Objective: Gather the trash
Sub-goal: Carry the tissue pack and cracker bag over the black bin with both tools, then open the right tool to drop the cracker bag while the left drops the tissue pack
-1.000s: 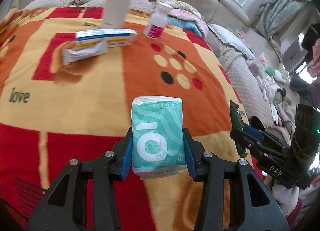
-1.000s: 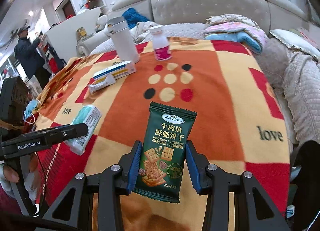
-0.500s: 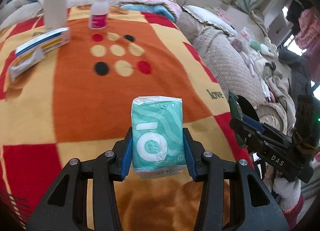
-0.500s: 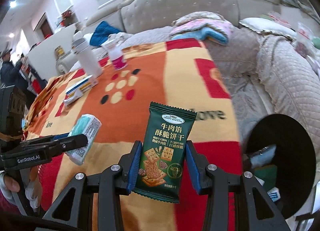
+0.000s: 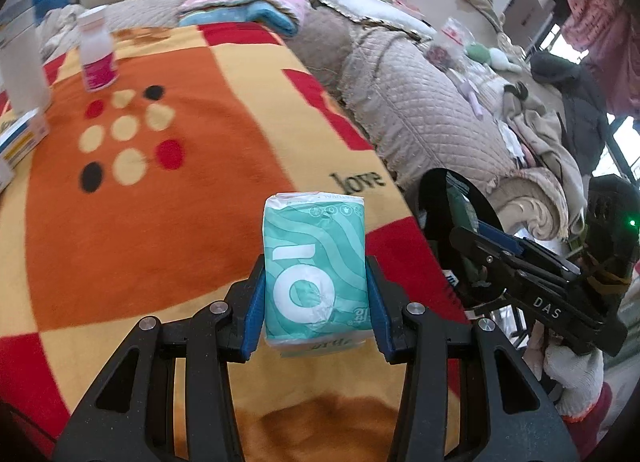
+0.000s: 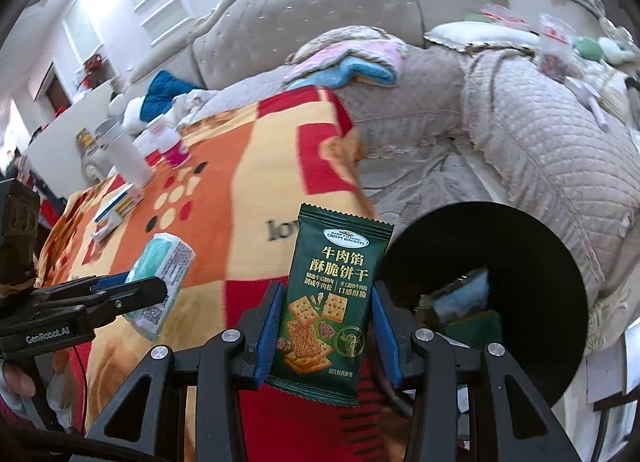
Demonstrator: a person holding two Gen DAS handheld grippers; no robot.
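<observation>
Left gripper (image 5: 316,302): clamped on teal tissue pack (image 5: 314,266), held upright over blanket (image 5: 160,221).
Right gripper (image 6: 324,322): clamped on green biscuit packet (image 6: 332,302), upright.
Bin (image 6: 500,246): black, off the blanket edge, at 3 o'clock from the packet; already holding some items.
Done: both pieces lifted and carried near the bin.
Left: dropping both in; bottle (image 5: 97,57), boxes (image 5: 20,137) and flask (image 6: 124,153) remain at 10 o'clock.

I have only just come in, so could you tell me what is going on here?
A person is collecting trash off a bed blanket with two handheld claws. The left claw is clamped on a teal tissue pack, the right claw on a green biscuit packet. A black bin sits open beside the bed.
</observation>
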